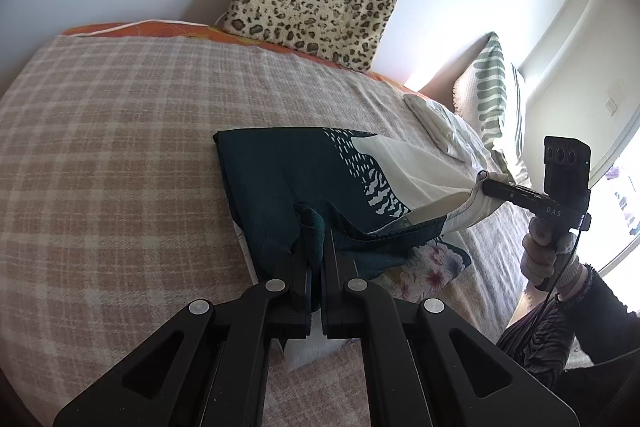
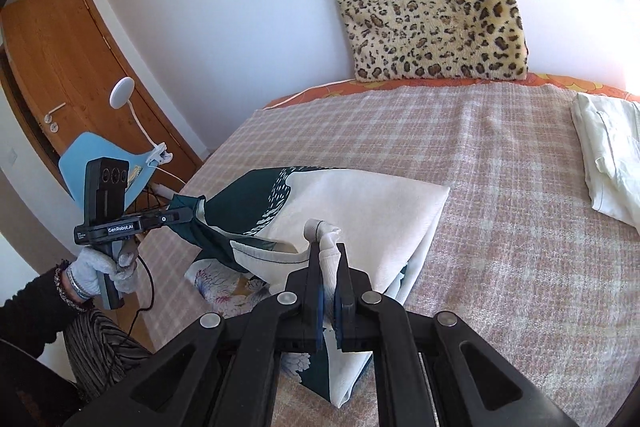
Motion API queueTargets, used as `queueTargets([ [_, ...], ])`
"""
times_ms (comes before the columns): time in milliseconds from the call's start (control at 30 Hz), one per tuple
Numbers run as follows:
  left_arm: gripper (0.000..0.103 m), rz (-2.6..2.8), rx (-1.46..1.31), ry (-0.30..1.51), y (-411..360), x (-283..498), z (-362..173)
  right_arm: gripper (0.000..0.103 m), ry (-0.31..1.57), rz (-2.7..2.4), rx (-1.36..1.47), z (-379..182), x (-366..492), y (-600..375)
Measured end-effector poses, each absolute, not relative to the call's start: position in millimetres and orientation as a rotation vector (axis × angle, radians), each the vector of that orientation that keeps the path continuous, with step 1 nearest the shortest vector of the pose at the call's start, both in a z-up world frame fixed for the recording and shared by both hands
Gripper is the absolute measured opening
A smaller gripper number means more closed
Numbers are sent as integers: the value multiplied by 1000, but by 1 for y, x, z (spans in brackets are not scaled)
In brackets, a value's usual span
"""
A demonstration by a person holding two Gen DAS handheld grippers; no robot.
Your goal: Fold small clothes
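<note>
"GenRobot.AI" is showing on the left claw [image 2: 188, 217], "DAS" on the right claw [image 1: 486, 185]. Both are clamping one teal-and-white garment [image 1: 304, 179], lifting its near edge off the plaid bed [image 1: 120, 147]. One folded white garment [image 2: 608, 163] is lying nearby.

Dark green and white patterned garment [image 1: 320, 183], half folded on the bed [image 1: 120, 147], two corners lifted, folded white garment [image 2: 608, 155] near

Left gripper [image 1: 316, 227] pinches the teal-and-white garment [image 1: 280, 183]; right gripper [image 1: 486, 183] clamps its white corner.
</note>
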State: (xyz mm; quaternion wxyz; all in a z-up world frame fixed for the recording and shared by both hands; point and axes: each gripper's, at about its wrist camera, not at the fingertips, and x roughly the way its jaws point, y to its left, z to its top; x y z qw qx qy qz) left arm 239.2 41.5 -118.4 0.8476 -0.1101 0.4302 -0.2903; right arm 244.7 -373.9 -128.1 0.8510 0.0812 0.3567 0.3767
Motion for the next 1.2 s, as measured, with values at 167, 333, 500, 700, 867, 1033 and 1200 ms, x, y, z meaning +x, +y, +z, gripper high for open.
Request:
queueTargets([
  [167, 9, -627, -127, 952, 36, 220, -122, 10, 758, 786, 22, -137, 222, -371],
  [333, 11, -652, -62, 960, 45, 193, -115, 22, 764, 840, -28, -137, 201, -380],
  [500, 11, -668, -13, 930, 51, 176, -99, 30, 714, 854, 21, -125, 193, -391],
  [700, 11, -646, -38, 885, 32, 204, -88, 35, 721, 769, 118, -126, 224, -385],
  [867, 11, -669, 20, 915, -12, 230, -107, 32, 767, 777, 94, -141, 247, -347],
  [1033, 11, -663, 159, 1060, -26, 227, -146, 30, 888, 854, -48, -168, 240, -302],
  [1200, 11, -674, 139, 1059, -2, 206, -146, 32, 908, 916, -180, -171, 213, -299],
])
